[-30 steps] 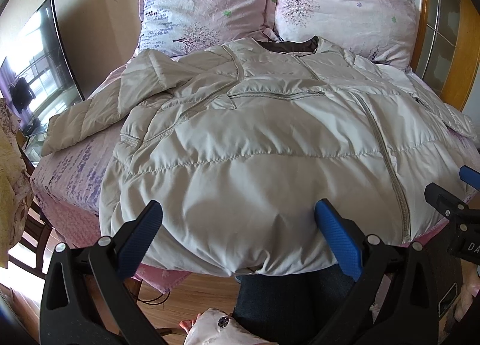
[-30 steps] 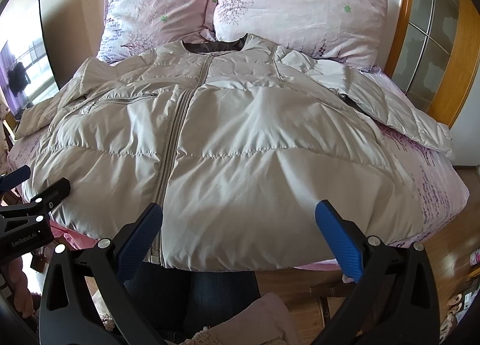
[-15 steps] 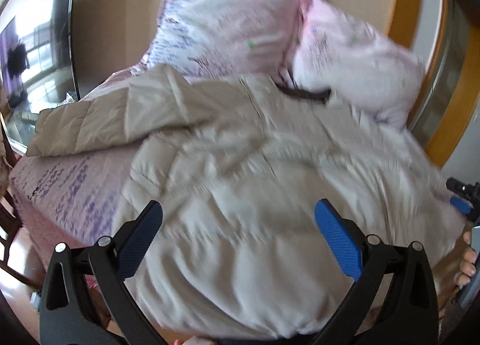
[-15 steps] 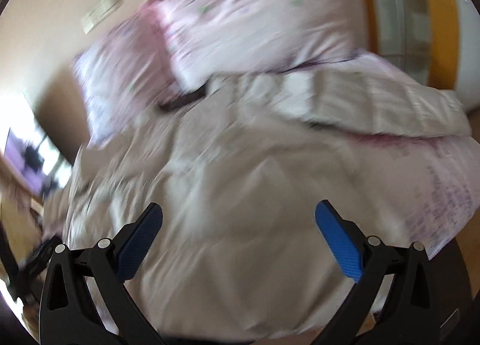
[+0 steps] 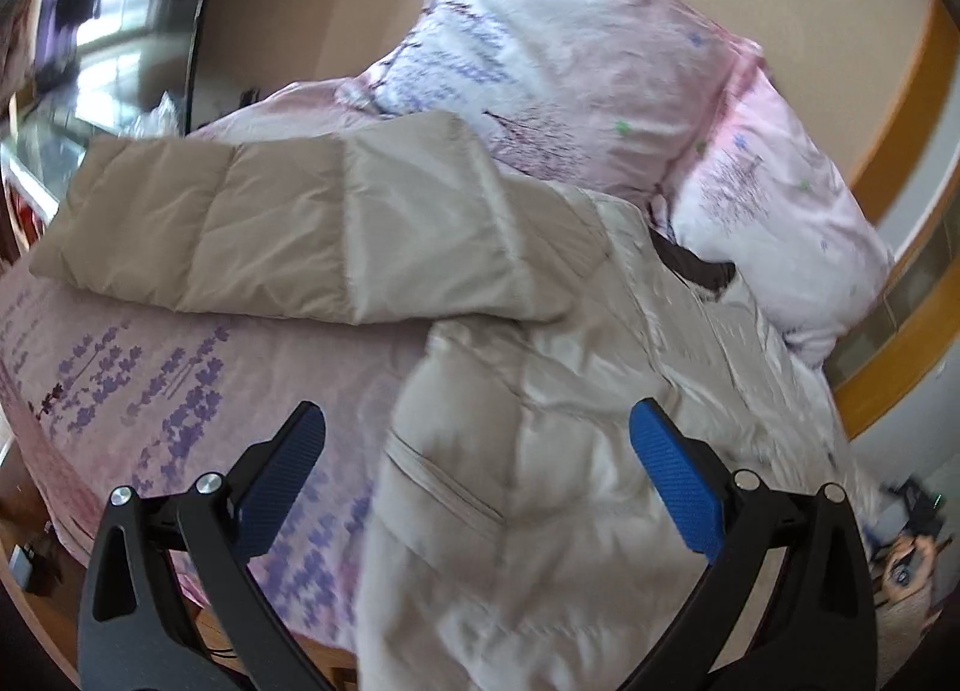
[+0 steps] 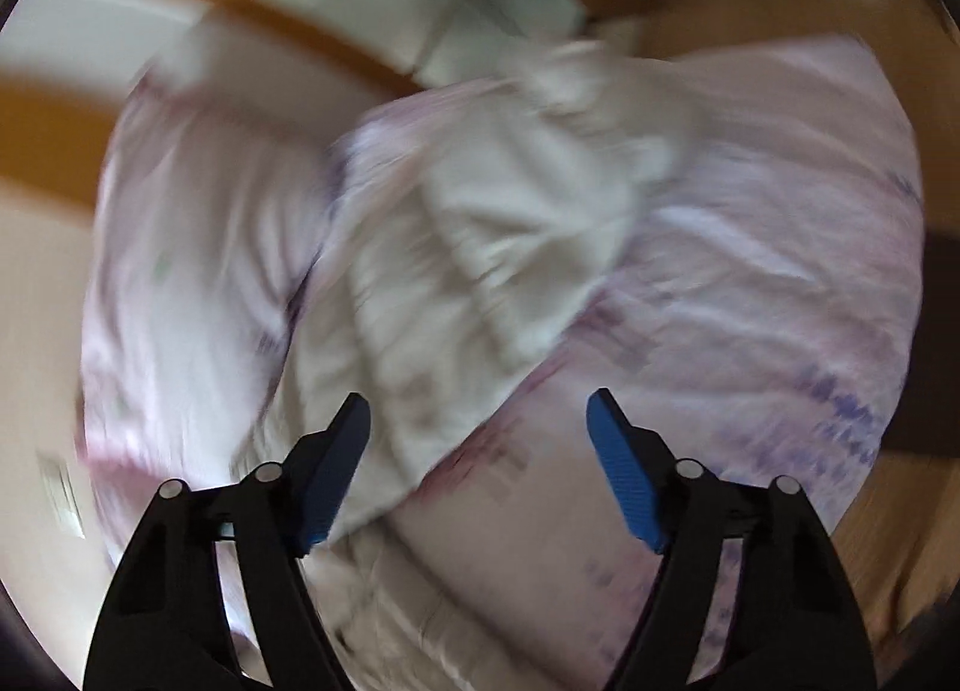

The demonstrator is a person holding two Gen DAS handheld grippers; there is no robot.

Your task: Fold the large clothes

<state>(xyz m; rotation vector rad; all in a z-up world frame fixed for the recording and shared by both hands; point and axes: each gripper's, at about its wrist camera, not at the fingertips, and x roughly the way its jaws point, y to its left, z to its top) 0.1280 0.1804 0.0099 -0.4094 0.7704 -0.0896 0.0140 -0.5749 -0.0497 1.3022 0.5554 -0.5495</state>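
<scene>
The jacket [image 5: 600, 421] lies on the bed [image 5: 120, 367] – left gripper [image 5: 474, 469] wide open, empty; right gripper [image 6: 480, 463] has just been closing, with nothing held.

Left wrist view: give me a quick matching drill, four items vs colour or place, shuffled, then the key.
Items:
1. jacket sleeve
2. pillows
3. left gripper pads
4. jacket collar lining

Descriptions:
A. blue
B. dark brown, beside the pillows
C. beige, stretched out across the bedsheet
D. pink with purple print, at the head of the bed

Pairs: 1-C, 2-D, 3-A, 4-B
</scene>
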